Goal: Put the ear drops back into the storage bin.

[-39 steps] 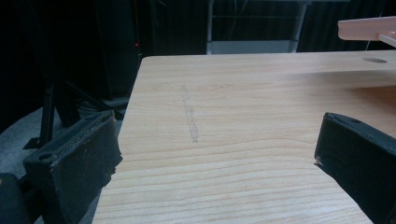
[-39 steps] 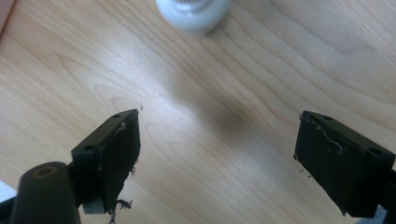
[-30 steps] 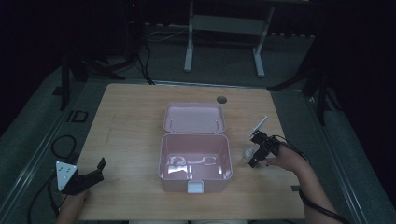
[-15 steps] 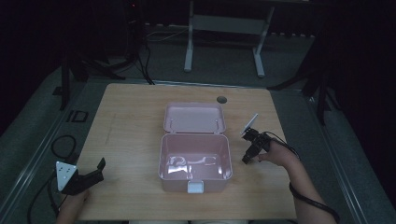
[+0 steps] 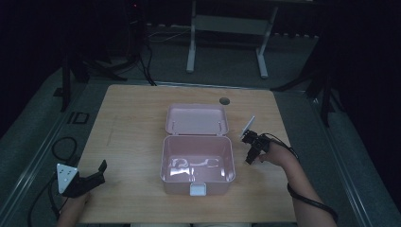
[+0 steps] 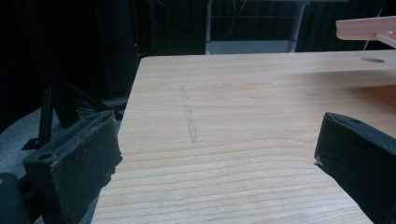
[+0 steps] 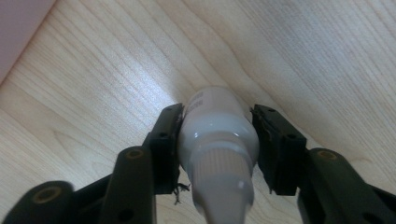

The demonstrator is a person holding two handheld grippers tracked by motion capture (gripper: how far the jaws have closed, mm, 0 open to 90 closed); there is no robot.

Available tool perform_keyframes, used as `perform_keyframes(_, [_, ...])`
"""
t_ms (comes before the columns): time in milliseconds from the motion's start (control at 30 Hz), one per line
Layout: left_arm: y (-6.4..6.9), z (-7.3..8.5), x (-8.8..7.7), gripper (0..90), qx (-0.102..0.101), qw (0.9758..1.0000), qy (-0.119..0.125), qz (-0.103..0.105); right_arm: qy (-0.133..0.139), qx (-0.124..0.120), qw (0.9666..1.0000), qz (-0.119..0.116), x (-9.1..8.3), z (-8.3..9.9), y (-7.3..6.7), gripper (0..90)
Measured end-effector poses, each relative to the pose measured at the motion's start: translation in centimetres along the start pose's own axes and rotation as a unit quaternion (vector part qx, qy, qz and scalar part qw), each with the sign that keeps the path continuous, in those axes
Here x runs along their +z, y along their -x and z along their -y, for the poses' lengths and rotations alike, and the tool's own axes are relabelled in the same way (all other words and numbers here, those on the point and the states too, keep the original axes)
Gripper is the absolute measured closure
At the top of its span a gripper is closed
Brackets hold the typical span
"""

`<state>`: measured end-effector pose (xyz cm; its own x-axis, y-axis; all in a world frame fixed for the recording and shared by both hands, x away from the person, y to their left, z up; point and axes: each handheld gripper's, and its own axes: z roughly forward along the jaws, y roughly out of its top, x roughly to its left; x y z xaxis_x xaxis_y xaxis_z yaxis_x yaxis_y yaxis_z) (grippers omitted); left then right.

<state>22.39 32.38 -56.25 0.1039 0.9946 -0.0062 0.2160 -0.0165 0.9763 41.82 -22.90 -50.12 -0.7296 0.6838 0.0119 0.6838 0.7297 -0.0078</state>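
Right gripper view: your right gripper (image 7: 217,140), fingers clamped on small white plastic bottle (image 7: 217,135), has drifted toward open pink plastic box (image 5: 197,158); left gripper (image 5: 85,179) fingers apart.

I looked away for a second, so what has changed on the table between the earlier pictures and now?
The right hand-held gripper, shut on a small white bottle, has moved a little left toward the open pink box and slightly away from the person. The bottle was already held earlier; nothing was let go. The left hand-held gripper stayed open at the table's near-left corner, and the box has not moved.
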Motion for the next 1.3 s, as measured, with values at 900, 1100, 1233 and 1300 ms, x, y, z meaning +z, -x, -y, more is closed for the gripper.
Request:
perform_keyframes(900, [0.0,0.0,0.0,0.4,0.0,1.0,-0.002,-0.001,-0.033,-0.242,0.9692,0.031,-0.4,3.2,-3.4,59.5])
perform_keyframes(1100, [0.0,0.0,0.0,0.4,0.0,1.0,-0.002,-0.002,-0.027,-0.296,0.9542,0.036,-1.3,4.3,-4.8,59.5])
perform_keyframes(1233, [0.0,0.0,0.0,0.4,0.001,1.0,-0.002,-0.002,-0.033,-0.323,0.9447,0.043,-2.0,4.8,-5.8,59.5])
perform_keyframes(1300, [0.0,0.0,0.0,0.3,0.001,1.0,-0.002,-0.002,-0.034,-0.335,0.9404,0.047,-2.4,5.0,-6.2,59.5])
